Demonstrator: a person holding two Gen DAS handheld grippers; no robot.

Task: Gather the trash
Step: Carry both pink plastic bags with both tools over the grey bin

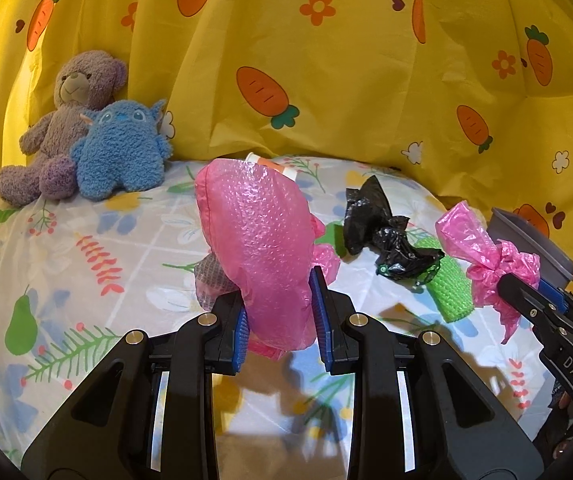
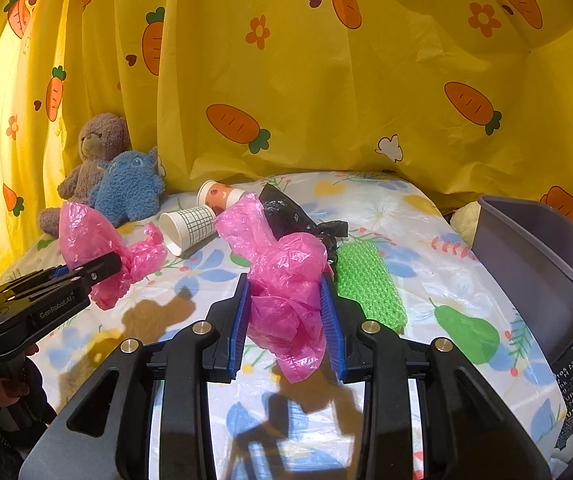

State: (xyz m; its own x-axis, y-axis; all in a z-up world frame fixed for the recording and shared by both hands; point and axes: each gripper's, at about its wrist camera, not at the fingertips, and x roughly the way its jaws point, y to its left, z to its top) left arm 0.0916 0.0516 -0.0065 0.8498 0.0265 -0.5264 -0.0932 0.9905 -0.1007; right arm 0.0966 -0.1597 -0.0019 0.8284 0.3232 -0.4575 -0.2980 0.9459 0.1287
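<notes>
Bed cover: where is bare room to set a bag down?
Free: the near cover between the plush toys and the green mesh, and the strip between mesh and grey bin. Crowded: the middle back, with paper cups and black bag.

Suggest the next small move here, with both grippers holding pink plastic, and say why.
Probably carry the right gripper, shut on its crumpled pink bag, rightward over the grey bin and release. The bin stands open at the table's right edge, nearest that hand. The left gripper grips its own pink bubble wrap and can follow.
</notes>
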